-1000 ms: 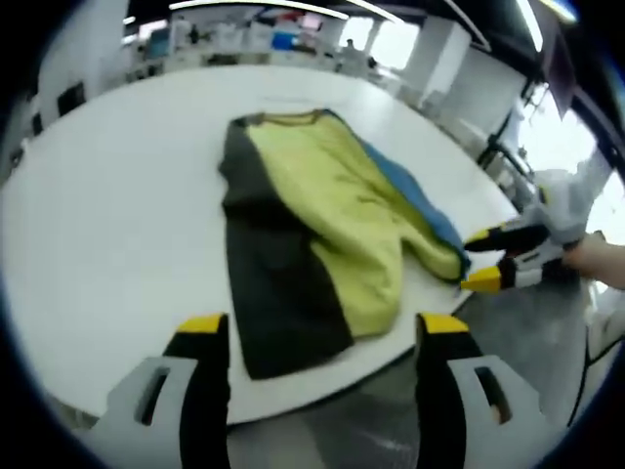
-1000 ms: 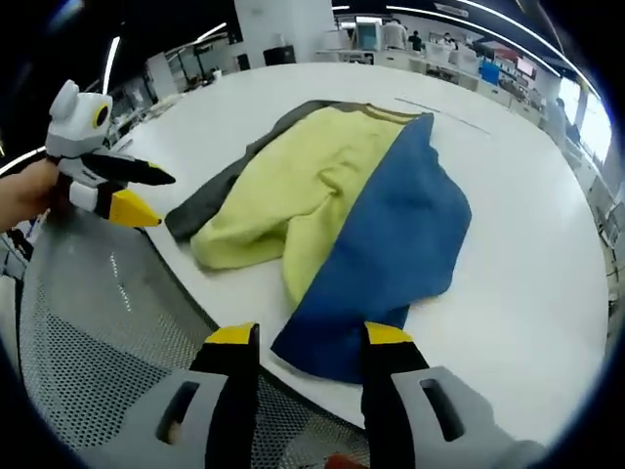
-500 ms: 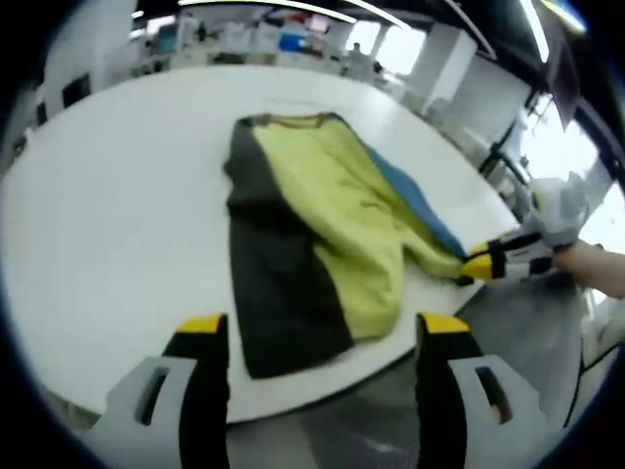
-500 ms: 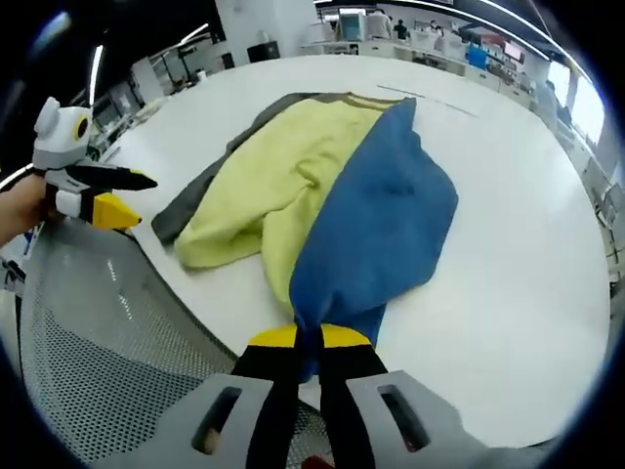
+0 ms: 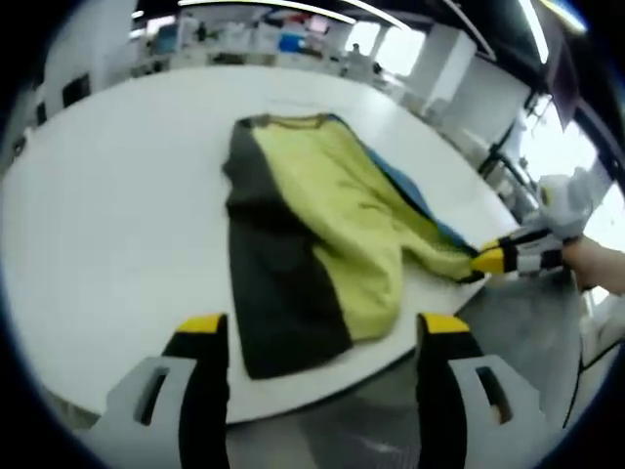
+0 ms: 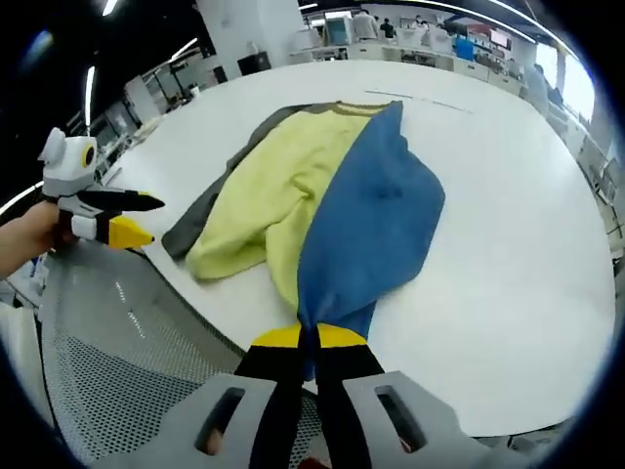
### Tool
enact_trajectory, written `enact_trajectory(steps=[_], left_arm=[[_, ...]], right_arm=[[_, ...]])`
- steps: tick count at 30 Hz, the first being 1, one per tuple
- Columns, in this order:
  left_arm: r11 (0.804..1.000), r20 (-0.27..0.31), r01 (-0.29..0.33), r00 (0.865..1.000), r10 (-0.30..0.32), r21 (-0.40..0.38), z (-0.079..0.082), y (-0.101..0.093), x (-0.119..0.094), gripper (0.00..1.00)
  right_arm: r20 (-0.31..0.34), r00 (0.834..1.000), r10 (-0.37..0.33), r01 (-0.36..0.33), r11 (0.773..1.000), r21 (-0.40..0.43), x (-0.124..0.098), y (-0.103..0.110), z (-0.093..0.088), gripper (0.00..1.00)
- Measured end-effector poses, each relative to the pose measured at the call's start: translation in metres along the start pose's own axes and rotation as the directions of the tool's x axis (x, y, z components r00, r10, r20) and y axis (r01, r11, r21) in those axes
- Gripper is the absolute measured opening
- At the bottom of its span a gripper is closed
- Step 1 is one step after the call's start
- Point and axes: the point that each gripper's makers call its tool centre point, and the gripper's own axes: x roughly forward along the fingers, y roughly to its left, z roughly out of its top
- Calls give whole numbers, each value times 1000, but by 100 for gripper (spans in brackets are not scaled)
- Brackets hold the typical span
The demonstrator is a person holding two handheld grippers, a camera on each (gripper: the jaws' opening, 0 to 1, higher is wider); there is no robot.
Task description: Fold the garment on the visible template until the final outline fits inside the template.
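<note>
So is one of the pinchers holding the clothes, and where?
Yes. The right gripper is shut on the garment, pinching its blue end at the table edge. The left gripper holds nothing.

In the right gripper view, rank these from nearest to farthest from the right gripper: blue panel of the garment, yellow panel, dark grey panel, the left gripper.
1. Blue panel: its corner is clamped in the right gripper.
2. Yellow panel: beside the blue, towards the left.
3. Dark grey panel: the strip beyond the yellow.
4. Left gripper: far left, off the table edge.
</note>
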Motion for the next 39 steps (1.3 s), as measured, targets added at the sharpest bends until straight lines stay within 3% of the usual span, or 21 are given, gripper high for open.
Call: enact_trajectory(steps=[8,19,26,34,39], left_arm=[[1000,57,25,998,-26,10,10,-7,-12,75],[994,139,106,985,-106,4,25,-16,-25,81],[991,177,134,975,-135,15,36,-19,-33,85],[985,228,167,958,-172,41,52,-30,-44,87],[984,235,180,956,-177,7,51,-30,-44,88]], right_arm=[[65,998,4,-5,1000,19,-17,0,14,4],[136,991,18,-28,997,75,-37,-4,26,3],[144,990,3,-18,995,102,-42,-14,25,3],[191,982,0,-30,988,153,-51,-29,39,3],[213,977,-17,-22,984,176,-58,-43,45,3]])
